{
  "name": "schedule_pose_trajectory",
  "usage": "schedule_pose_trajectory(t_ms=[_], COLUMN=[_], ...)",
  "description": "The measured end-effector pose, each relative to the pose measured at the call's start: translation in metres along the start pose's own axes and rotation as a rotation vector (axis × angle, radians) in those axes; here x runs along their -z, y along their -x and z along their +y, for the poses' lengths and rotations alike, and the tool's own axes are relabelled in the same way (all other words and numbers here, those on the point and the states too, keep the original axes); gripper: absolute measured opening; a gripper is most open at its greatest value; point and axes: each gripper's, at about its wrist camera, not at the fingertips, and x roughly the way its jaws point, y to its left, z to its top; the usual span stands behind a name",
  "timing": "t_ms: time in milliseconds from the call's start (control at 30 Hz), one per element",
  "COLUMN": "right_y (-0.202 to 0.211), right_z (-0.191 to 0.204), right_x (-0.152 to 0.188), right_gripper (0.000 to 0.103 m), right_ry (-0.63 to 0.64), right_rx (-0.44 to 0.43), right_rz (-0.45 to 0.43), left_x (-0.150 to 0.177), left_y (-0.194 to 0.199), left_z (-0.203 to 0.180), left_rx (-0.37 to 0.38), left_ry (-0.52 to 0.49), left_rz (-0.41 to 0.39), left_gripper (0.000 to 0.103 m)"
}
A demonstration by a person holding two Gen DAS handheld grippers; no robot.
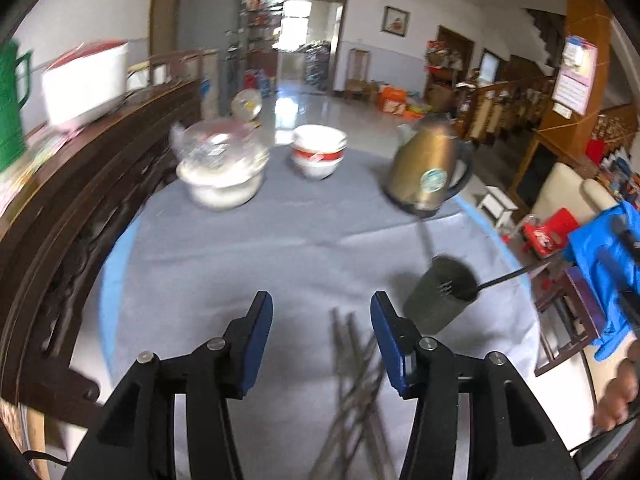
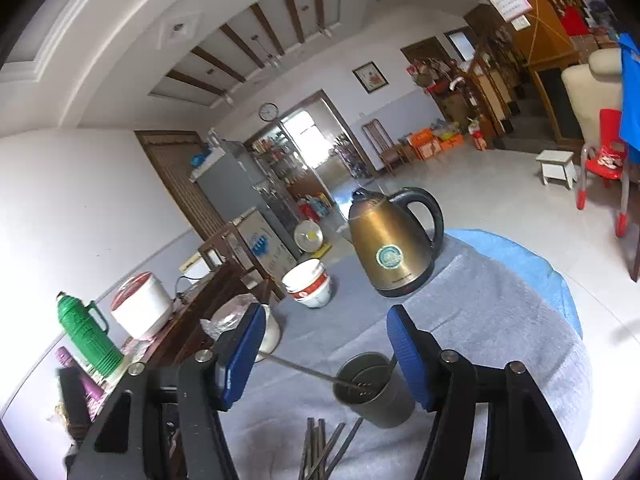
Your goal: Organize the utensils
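A dark metal cup (image 1: 434, 304) stands on the grey tablecloth (image 1: 240, 248). A fork (image 1: 480, 286) leans in it, tines down, with its handle sticking out toward my right gripper's blue body (image 1: 600, 256) at the right edge. Several metal chopsticks (image 1: 352, 384) lie loose on the cloth just left of the cup. My left gripper (image 1: 321, 304) hangs open above them with nothing between its fingers. In the right wrist view my right gripper (image 2: 325, 312) is open over the cup (image 2: 372, 392). The fork handle (image 2: 296, 366) runs past its left finger, and the chopsticks (image 2: 320, 448) lie below.
A brass-coloured kettle (image 1: 424, 168), stacked white bowls (image 1: 318, 152) and a plastic-covered bowl (image 1: 220, 172) stand at the table's far side. A dark wooden sideboard (image 1: 80, 208) with a rice cooker (image 1: 86, 80) and a green thermos (image 2: 86, 332) borders the left. A hand (image 1: 616, 396) shows at the right.
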Motion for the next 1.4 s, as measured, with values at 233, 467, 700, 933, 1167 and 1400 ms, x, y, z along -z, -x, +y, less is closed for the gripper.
schedule_pose_trajectory(t_ms=[233, 467, 700, 933, 1167, 1400], right_y=[0.000, -0.043, -0.070, -0.083, -0.095, -0.116], right_z=[0.019, 0.009, -0.003, -0.015, -0.019, -0.018], right_x=[0.034, 0.097, 0.149, 0.170, 0.176, 0.178], right_gripper=[0.040, 0.039, 0.039, 0.039, 0.038, 0.026], right_ry=[0.076, 0.049, 0.027, -0.001, -0.017, -0.014], right_rx=[-0.098, -0.080, -0.049, -0.029, -0.002, 0.033], right_rz=[0.123, 0.363, 0.527, 0.598, 0.623, 0.646], left_x=[0.051, 0.092, 0.113, 0.132, 0.135, 0.142], left_y=[-0.026, -0.047, -0.058, -0.065, -0.069, -0.086], left_z=[0.047, 0.052, 0.039, 0.031, 0.021, 0.018], left_rx=[-0.041, -0.012, 0.019, 0.084, 0.200, 0.231], left_ry=[0.083, 0.089, 0.058, 0.037, 0.028, 0.029], left_rz=[0.135, 0.251, 0.297, 0.329, 0.340, 0.394], left_gripper=[0.052, 0.052, 0.052, 0.052, 0.039, 0.030])
